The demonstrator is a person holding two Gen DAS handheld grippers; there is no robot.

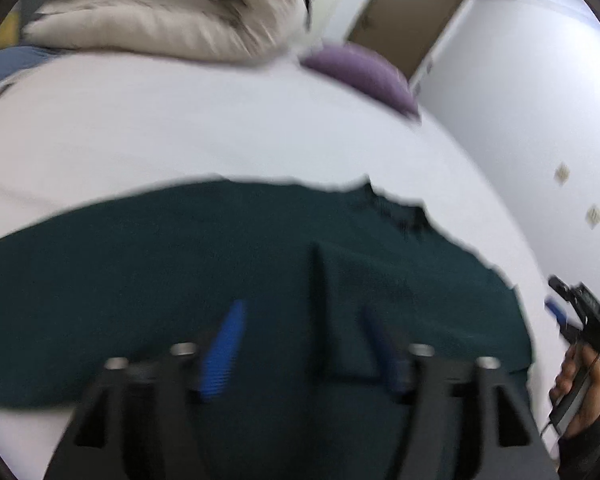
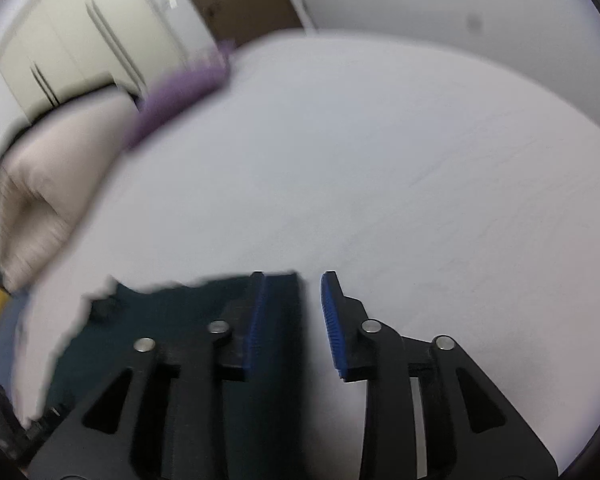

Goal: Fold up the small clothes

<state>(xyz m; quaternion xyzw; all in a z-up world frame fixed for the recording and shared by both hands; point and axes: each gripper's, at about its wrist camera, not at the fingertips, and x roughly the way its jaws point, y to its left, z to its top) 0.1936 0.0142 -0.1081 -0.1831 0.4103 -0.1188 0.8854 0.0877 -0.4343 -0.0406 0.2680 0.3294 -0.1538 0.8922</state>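
A dark teal garment (image 1: pixel 220 264) lies spread on the white bed sheet (image 1: pixel 180 128), with a raised fold ridge near its middle. My left gripper (image 1: pixel 304 320) hovers over it, open and empty, blue pads apart. In the right wrist view the garment (image 2: pixel 172 320) shows at lower left. My right gripper (image 2: pixel 292 304) is open at the garment's right edge, its left finger over the cloth, its right finger over bare sheet (image 2: pixel 420 160). The right gripper also shows in the left wrist view (image 1: pixel 580 320), held in a hand at the far right.
A cream folded duvet (image 1: pixel 160 12) and a purple pillow (image 1: pixel 364 72) lie at the far side of the bed. A brown door (image 1: pixel 408 12) and white wall stand beyond. Cream wardrobes (image 2: pixel 80 48) show in the right wrist view.
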